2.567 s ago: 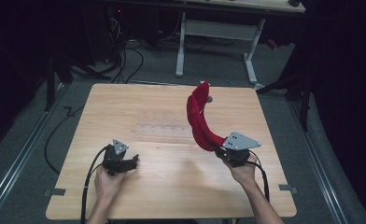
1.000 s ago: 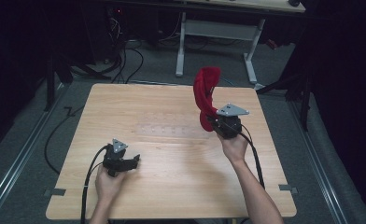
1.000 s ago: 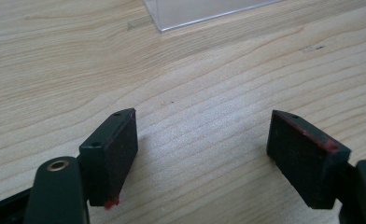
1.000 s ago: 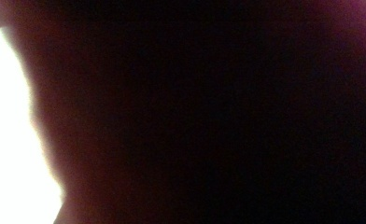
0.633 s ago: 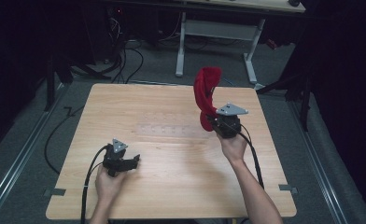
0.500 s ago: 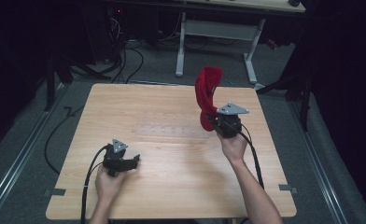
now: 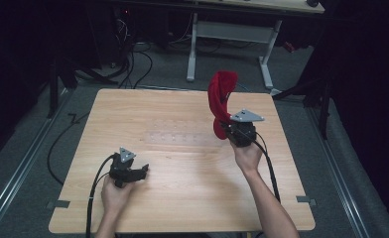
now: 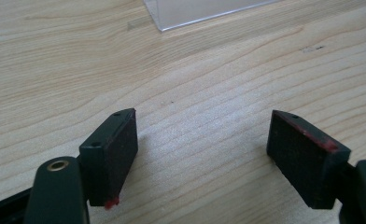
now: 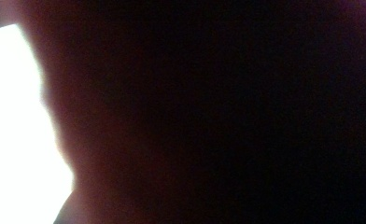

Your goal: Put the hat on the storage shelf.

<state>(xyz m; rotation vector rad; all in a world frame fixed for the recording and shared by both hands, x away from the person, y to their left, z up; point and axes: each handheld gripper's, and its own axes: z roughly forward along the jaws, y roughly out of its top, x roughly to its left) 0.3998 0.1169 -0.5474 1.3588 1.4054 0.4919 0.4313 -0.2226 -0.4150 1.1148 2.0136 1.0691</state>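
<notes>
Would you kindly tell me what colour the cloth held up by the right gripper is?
Red; the soft cloth shows best in the high view.

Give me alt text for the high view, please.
The right gripper holds a red cloth up above the wooden table. The left gripper rests low on the table near its front left, jaws open and empty, with a faint clear sheet lying mid-table.

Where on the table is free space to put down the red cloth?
Most of the table is bare: the near middle between the left hand-held gripper and the right hand-held gripper, and the far left corner. A clear sheet lies mid-table. The red cloth hangs over the right side.
</notes>
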